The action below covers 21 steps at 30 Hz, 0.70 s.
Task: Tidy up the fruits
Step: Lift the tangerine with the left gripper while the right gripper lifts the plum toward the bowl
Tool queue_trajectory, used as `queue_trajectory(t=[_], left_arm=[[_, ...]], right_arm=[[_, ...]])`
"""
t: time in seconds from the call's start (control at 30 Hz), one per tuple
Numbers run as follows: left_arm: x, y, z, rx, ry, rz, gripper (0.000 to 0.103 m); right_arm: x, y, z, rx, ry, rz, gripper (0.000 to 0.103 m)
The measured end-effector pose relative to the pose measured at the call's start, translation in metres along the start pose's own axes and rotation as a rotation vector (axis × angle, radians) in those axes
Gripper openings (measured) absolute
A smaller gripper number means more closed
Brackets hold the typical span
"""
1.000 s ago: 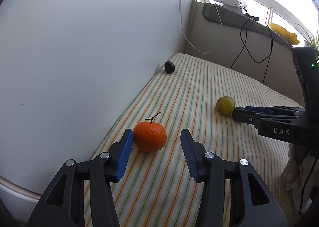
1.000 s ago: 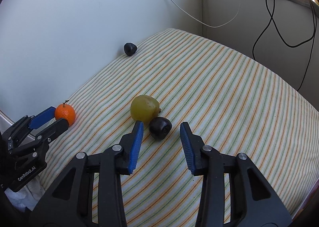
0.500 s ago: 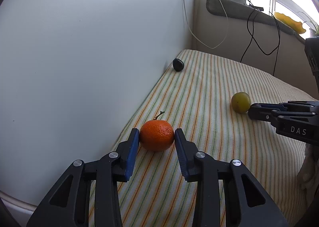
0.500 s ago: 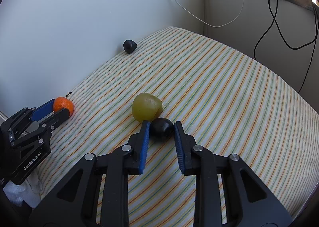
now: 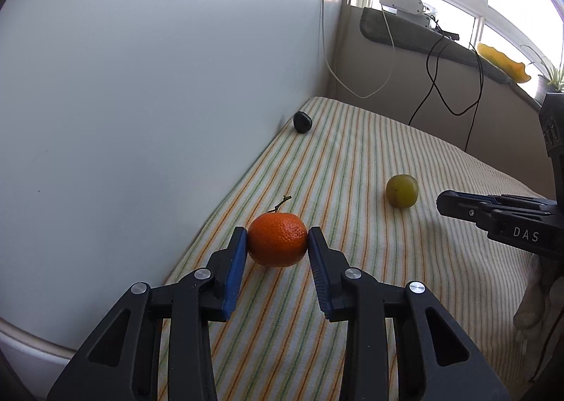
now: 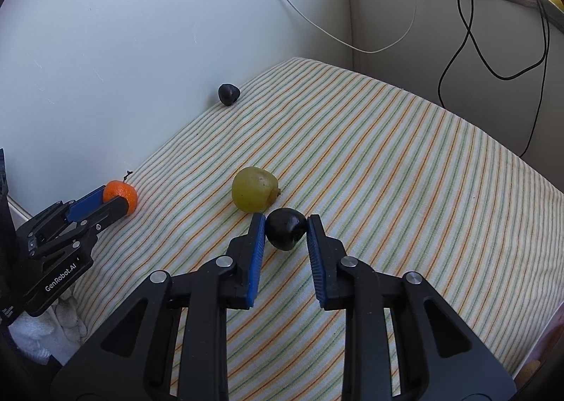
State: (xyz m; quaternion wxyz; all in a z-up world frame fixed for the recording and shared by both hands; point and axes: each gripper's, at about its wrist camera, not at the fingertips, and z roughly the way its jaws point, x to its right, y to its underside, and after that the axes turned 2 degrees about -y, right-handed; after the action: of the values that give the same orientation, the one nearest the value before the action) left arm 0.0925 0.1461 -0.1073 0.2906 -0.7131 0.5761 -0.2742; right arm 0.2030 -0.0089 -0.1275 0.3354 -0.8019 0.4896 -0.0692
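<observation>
An orange tangerine [image 5: 277, 239] with a short stem rests on the striped cloth [image 5: 352, 168], and my left gripper [image 5: 277, 242] is shut on it, blue pads against both sides. From the right wrist the same tangerine [image 6: 121, 193] shows at far left in that gripper. My right gripper [image 6: 285, 226] is shut on a dark plum [image 6: 284, 228] that sits on the cloth [image 6: 387, 172]. A yellow-green plum [image 6: 254, 189] lies just beyond it, close against the left finger's tip; it shows as the green fruit [image 5: 402, 190] in the left view. Another dark fruit [image 6: 228, 93] lies by the wall.
A white wall [image 5: 141, 84] borders the cloth on the left. White and black cables [image 6: 493, 48] hang over the beige panel at the back. A window ledge [image 5: 423, 34] with a white device runs behind. A white cloth bundle [image 6: 46, 327] lies at the near left edge.
Both grippers closed: the left onto the tangerine, the right onto the dark plum. Both fruits stay on the cloth.
</observation>
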Motion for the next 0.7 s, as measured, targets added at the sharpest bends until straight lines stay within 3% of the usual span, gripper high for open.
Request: queue_trajectory(t=[0.7], left_arm=[[0.067,-0.003,-0.042,0.051,0.198,0.056,0.033]], right_arm=[[0.012,0.021,-0.093,0.11,-0.034,0.048,0.025]])
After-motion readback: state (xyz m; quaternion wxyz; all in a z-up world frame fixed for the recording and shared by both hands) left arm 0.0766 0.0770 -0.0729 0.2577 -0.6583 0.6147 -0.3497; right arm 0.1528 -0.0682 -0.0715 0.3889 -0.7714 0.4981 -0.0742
